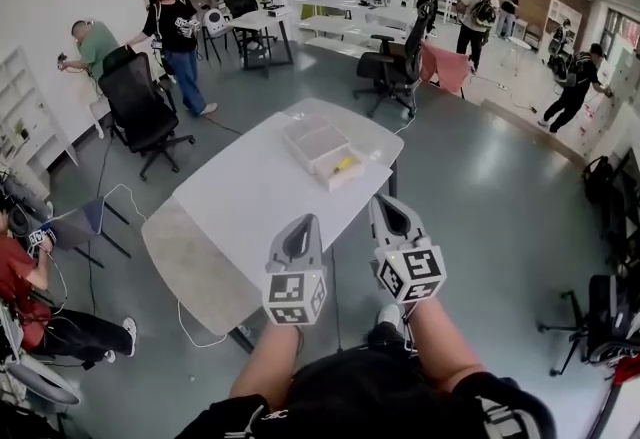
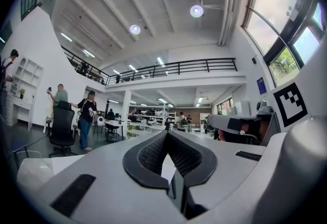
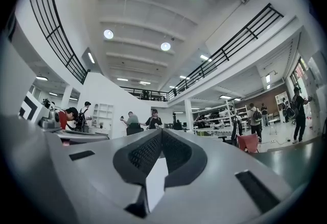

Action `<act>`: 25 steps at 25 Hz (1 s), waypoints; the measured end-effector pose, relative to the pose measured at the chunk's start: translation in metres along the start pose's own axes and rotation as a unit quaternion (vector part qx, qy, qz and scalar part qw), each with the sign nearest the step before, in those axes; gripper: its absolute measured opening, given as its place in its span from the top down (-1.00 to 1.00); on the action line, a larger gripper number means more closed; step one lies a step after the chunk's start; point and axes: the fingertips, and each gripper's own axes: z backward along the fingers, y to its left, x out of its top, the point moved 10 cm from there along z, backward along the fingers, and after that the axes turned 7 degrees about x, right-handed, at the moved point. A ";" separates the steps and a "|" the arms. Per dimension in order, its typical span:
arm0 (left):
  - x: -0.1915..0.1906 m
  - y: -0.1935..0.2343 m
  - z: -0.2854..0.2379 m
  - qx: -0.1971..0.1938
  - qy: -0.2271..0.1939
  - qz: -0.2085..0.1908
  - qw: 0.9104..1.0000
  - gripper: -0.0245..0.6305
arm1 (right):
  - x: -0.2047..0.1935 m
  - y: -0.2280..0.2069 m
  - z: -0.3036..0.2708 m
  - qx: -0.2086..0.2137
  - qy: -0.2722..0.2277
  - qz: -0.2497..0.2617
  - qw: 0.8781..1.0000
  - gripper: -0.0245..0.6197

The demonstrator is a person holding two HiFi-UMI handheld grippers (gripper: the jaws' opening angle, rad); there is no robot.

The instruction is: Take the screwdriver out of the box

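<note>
A clear plastic box [image 1: 316,146] sits on the far half of the white table [image 1: 240,202]. Something yellow [image 1: 345,165] shows through its near right corner, likely the screwdriver's handle; the shaft is not visible. My left gripper [image 1: 303,220] hovers over the table's near edge, well short of the box. My right gripper [image 1: 383,200] is held beside it, just off the table's right edge. In the left gripper view the left gripper [image 2: 167,133] has its tips together with nothing held. The right gripper [image 3: 162,130] looks the same in its own view. Neither gripper view shows the box.
A black office chair [image 1: 140,107] stands left of the table and another [image 1: 392,65] beyond it. A seated person in red [image 1: 25,292] is at the near left, and several people stand further back. A white cable [image 1: 195,332] trails on the grey floor under the table.
</note>
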 end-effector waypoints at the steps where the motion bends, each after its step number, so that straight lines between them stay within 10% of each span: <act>1: 0.000 0.003 -0.003 0.001 -0.001 0.002 1.000 0.88 | -0.001 -0.001 -0.005 0.001 0.001 0.001 1.000 0.88; 25: -0.026 0.034 -0.243 0.076 0.018 -0.008 0.997 0.88 | -0.055 -0.177 -0.208 0.070 0.007 -0.006 0.997 0.88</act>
